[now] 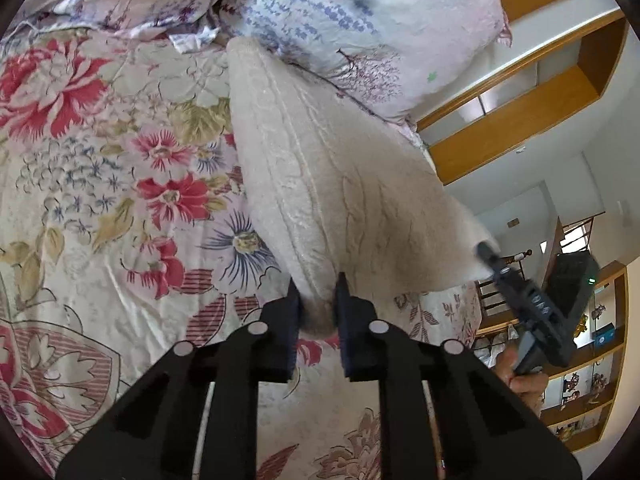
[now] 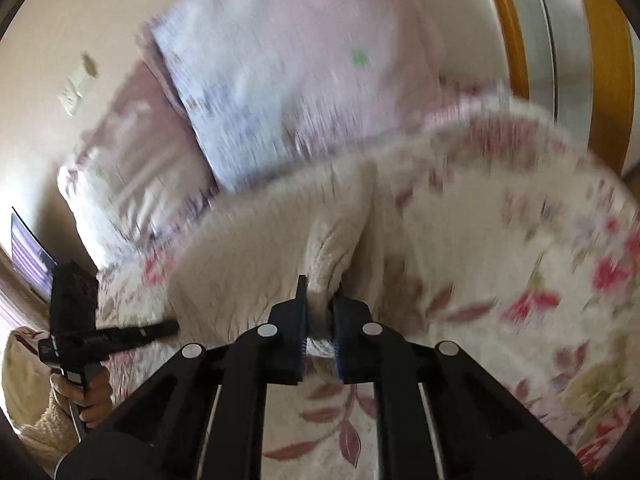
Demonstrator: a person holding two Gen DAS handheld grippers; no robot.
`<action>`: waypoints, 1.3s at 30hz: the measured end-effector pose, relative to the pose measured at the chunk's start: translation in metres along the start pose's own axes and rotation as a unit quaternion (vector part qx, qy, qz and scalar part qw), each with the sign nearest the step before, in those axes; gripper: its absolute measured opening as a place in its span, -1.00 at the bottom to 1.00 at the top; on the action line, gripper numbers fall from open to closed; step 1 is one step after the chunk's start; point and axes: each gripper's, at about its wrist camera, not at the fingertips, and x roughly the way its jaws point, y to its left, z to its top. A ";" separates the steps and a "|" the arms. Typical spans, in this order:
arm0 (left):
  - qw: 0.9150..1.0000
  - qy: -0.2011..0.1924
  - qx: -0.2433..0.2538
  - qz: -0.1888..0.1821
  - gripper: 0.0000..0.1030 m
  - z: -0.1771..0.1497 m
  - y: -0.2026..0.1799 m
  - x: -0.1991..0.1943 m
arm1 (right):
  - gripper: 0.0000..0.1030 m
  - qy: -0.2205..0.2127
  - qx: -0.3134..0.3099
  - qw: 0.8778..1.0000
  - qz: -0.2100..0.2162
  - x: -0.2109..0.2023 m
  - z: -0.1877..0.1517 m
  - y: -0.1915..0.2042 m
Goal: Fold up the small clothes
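A cream fuzzy garment (image 1: 320,184) is lifted above the floral bedspread (image 1: 100,184), stretched between both grippers. My left gripper (image 1: 317,298) is shut on one bunched corner of it. My right gripper (image 2: 321,300) is shut on another corner of the garment (image 2: 280,232); that view is motion-blurred. The right gripper also shows in the left wrist view (image 1: 490,256) at the garment's right edge, and the left gripper shows in the right wrist view (image 2: 168,326) at the garment's left edge. The garment's far end rests near the pillows.
Two floral pillows (image 1: 360,28) lie at the head of the bed. Wooden shelving (image 1: 540,92) and shelves with small objects (image 1: 588,392) stand to the right. A laptop screen (image 2: 30,256) shows at the left of the right wrist view.
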 end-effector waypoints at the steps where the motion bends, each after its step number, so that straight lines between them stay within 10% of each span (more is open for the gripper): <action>1: 1.000 -0.003 0.006 -0.002 -0.72 0.000 -0.001 -0.002 | -0.81 -0.009 -0.012 1.000 -0.012 -0.004 0.001 0.002; 8: 1.000 0.012 0.004 -0.003 -0.74 -0.010 0.012 0.005 | -0.82 0.090 -0.013 0.990 -0.106 0.044 -0.031 -0.030; 14: 1.000 0.012 0.006 0.002 -0.65 -0.012 0.011 0.006 | -0.80 0.105 0.007 0.990 -0.092 0.048 -0.031 -0.034; 19: 1.000 -0.010 0.001 -0.016 -0.04 0.000 0.008 -0.008 | 0.11 0.082 0.075 0.994 -0.014 0.028 -0.002 -0.042; 27: 0.999 -0.021 -0.034 0.004 0.11 0.028 0.018 -0.006 | 0.14 0.116 0.169 0.979 0.015 0.096 0.052 -0.063; 31: 0.999 -0.015 -0.037 0.012 0.15 0.036 0.021 0.004 | 0.11 0.131 0.170 0.977 0.000 0.122 0.059 -0.064; 34: 0.999 -0.012 -0.034 0.017 0.20 0.040 0.021 0.011 | -0.62 0.138 0.145 0.980 0.008 0.134 0.060 -0.054; 39: 0.999 -0.019 -0.026 0.014 0.21 0.046 0.016 0.016 | -0.82 0.029 0.029 0.999 -0.022 0.098 0.077 -0.015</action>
